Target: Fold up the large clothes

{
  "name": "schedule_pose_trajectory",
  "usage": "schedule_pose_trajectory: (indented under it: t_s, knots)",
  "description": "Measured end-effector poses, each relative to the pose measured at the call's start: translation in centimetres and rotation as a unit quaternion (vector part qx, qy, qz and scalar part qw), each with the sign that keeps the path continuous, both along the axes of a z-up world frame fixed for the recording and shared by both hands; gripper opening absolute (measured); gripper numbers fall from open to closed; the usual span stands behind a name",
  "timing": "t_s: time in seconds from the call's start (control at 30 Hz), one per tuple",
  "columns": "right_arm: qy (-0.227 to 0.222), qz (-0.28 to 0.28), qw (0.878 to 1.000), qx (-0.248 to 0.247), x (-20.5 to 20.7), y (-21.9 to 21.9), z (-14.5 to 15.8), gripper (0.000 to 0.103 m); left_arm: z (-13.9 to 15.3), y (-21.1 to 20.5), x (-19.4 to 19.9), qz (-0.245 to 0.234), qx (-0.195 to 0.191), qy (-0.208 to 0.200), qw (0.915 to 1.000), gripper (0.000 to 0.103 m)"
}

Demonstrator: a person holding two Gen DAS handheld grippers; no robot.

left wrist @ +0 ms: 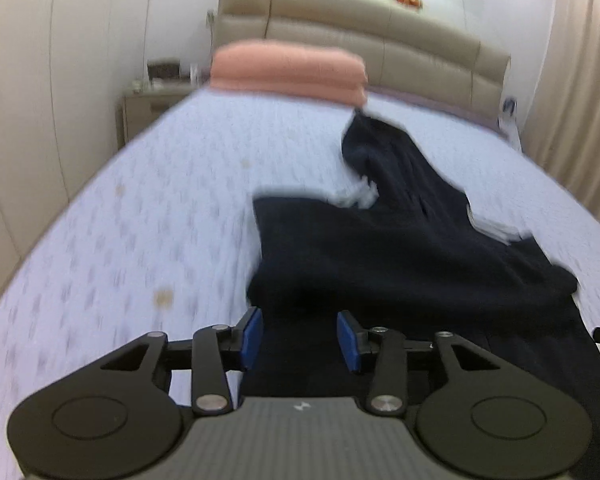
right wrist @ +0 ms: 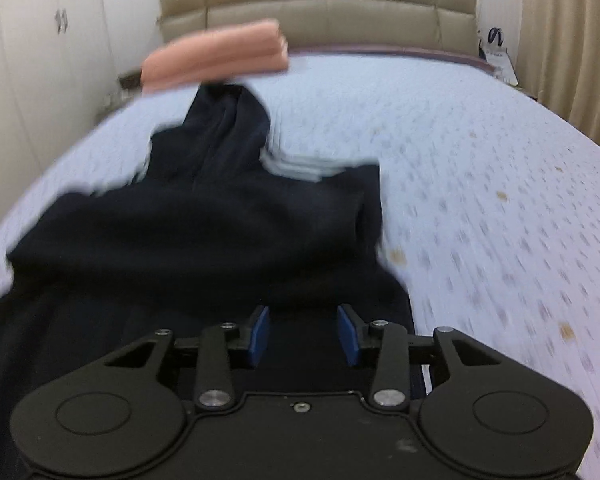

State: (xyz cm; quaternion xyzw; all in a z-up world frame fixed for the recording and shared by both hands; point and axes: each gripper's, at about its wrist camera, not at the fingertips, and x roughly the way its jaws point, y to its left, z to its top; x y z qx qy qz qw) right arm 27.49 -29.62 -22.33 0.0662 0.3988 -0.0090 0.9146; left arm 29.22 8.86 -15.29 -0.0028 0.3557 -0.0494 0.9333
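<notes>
A large dark navy garment (left wrist: 400,256) lies spread on the bed, with a hood or sleeve part stretching toward the headboard; it also shows in the right wrist view (right wrist: 204,232). My left gripper (left wrist: 300,338) is open, its blue pads (left wrist: 252,338) apart over the garment's near left edge, holding nothing. My right gripper (right wrist: 304,334) is open over the garment's near right part, its blue pads (right wrist: 348,334) apart and empty. Both views are motion-blurred.
The bed has a pale patterned sheet (left wrist: 140,240) and a beige padded headboard (left wrist: 340,20). A folded pink blanket (left wrist: 292,72) lies near the headboard, also in the right wrist view (right wrist: 216,58). A nightstand (left wrist: 148,112) and white wardrobes (left wrist: 40,80) stand left; curtains (left wrist: 580,100) hang right.
</notes>
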Motion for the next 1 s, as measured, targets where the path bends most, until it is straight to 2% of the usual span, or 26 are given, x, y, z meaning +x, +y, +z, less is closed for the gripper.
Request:
schedule_pose_trajectory:
  t_s: [0.1, 0.13, 0.17, 0.23, 0.27, 0.33, 0.4, 0.53, 0.6, 0.73, 0.77, 0.87, 1.0]
  knots:
    - [0.094, -0.004, 0.996, 0.008, -3.6, 0.4, -2.4, 0.051, -1.6, -0.7, -4.3, 0.003, -0.006, 0.059, 0.9983, 0.044]
    - [0.113, -0.009, 0.994, 0.009, -4.9, 0.3, -3.0, 0.052, -2.2, -0.9, -5.4, 0.011, -0.006, 0.08, 0.9967, 0.042]
    - [0.102, -0.013, 0.995, 0.001, -6.8, 0.3, -2.7, 0.055, -2.7, -1.1, -6.9, 0.022, -0.008, 0.101, 0.9947, 0.041]
    - [0.117, -0.023, 0.993, -0.016, -9.3, 0.2, -1.7, 0.058, -3.0, -1.3, -10.1, 0.04, -0.038, 0.128, 0.9902, 0.041]
    - [0.11, -0.034, 0.993, -0.004, -10.9, -0.3, -0.8, 0.058, -2.7, -1.3, -11.4, 0.044, -0.055, 0.132, 0.9887, 0.041]
    - [0.099, -0.041, 0.994, 0.034, -13.4, -1.4, 0.7, 0.06, -1.4, -1.7, -14.0, 0.045, -0.075, 0.119, 0.9891, 0.041]
    - [0.086, -0.051, 0.994, 0.047, -15.0, -2.3, 2.2, 0.062, 0.8, -2.9, -15.9, 0.04, -0.059, 0.088, 0.9936, 0.042]
    - [0.047, -0.067, 0.995, 0.06, -16.2, -3.2, 5.1, 0.069, 4.8, -5.1, -16.7, 0.013, -0.041, 0.04, 0.9983, 0.047]
    - [0.034, -0.067, 0.994, 0.079, -15.9, -3.3, 5.8, 0.073, 6.4, -5.7, -15.9, 0.012, -0.043, 0.024, 0.9987, 0.055]
    - [0.011, -0.049, 0.995, 0.09, -12.8, -2.3, 6.0, 0.075, 7.7, -6.2, -12.2, 0.019, -0.046, -0.005, 0.9987, 0.056]
    - [0.001, -0.045, 0.994, 0.095, -11.2, -1.9, 5.8, 0.075, 7.8, -6.2, -10.7, 0.027, -0.049, -0.011, 0.9984, 0.059]
    - [-0.045, -0.032, 0.992, 0.115, -5.5, -1.1, 5.0, 0.075, 7.5, -6.2, -4.6, 0.067, -0.066, -0.041, 0.9947, 0.069]
    - [-0.119, -0.03, 0.986, 0.114, 4.0, 0.3, 3.8, 0.075, 6.4, -5.6, 5.9, 0.083, -0.108, -0.085, 0.987, 0.067]
